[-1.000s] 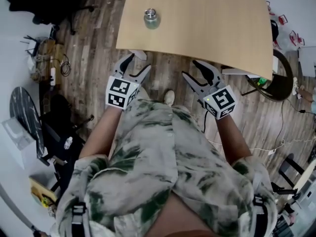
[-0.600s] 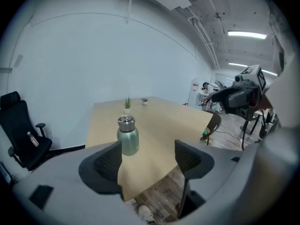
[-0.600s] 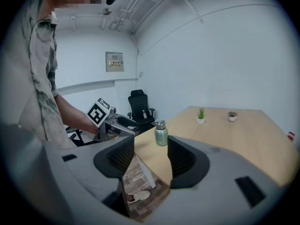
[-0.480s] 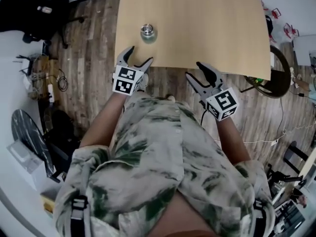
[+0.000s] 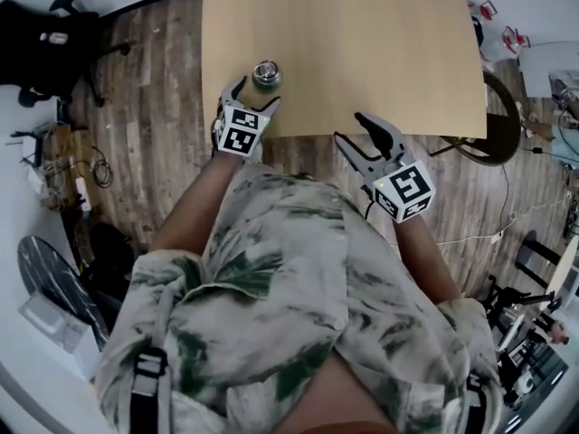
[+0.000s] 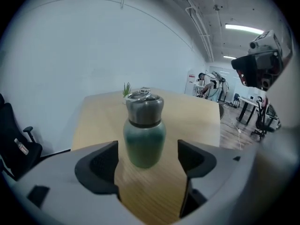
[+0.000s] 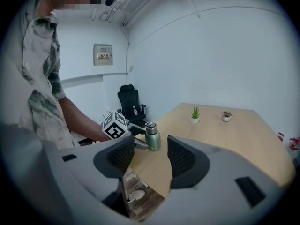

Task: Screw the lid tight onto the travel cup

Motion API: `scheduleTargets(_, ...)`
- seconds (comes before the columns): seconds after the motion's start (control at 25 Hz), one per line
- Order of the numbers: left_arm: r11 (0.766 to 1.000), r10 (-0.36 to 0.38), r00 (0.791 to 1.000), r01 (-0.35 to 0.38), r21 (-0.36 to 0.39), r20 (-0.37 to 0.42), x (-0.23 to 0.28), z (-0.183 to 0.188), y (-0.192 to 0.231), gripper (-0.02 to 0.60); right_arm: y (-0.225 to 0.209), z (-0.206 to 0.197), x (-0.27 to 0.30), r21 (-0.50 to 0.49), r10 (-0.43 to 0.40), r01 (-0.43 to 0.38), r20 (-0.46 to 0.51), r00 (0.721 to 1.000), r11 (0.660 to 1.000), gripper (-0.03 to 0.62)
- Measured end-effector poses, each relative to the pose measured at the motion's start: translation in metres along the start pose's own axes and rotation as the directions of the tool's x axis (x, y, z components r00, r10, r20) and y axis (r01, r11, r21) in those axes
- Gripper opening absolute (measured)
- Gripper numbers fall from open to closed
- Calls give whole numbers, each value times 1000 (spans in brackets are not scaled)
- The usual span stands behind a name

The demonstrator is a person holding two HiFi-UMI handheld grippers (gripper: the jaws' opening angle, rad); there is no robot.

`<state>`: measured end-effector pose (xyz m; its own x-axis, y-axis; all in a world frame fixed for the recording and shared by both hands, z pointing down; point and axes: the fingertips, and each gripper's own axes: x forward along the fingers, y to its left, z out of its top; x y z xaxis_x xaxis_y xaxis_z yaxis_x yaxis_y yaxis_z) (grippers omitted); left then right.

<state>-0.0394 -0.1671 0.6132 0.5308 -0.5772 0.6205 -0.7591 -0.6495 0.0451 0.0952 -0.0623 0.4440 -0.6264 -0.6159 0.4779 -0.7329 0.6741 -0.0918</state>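
A green travel cup [image 5: 266, 77] [image 6: 144, 135] [image 7: 152, 137] with a steel lid [image 6: 144, 108] on top stands upright near the wooden table's [image 5: 362, 52] near left edge. My left gripper [image 5: 251, 100] [image 6: 147, 161] sits just short of the cup, its jaws opening wide on either side with nothing between the pads. My right gripper [image 5: 355, 134] [image 7: 151, 157] hangs open and empty off the table's near edge, right of the cup.
Two small potted plants [image 7: 195, 113] [image 7: 227, 116] stand at the table's far side. A black office chair [image 7: 131, 102] is left of the table. Cables and gear lie on the wooden floor [image 5: 136, 107]. A dark round chair [image 5: 502, 134] sits at the right.
My left gripper has moved forward up to the cup and its jaws have spread wider. The right gripper has risen slightly toward the table edge.
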Motion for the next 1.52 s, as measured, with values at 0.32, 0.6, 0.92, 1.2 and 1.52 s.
scheduleTargets(0.32,998,-44,999,45,43,-8,38,-1,10,388,-4,-3,6,14,-57,58,-57,997,998,239)
scheduleTargets(0.6,993,-81,996,83,86,-20,60,-1,10,387,-2,0,16,22,-85,87,-78,993,996,239)
scheduleTargets(0.92,986,-124,992,125,110,-14,73,0,10,387,-1,2,29,32,-108,112,-106,988,993,238)
scheduleTargets(1.2,979,-152,988,153,135,-14,73,0,12,387,-1,8,40,33,-132,137,-115,985,990,238)
scheduleTargets(1.52,957,-225,973,230,175,-44,65,3,14,387,4,19,57,35,-159,163,-102,982,986,236)
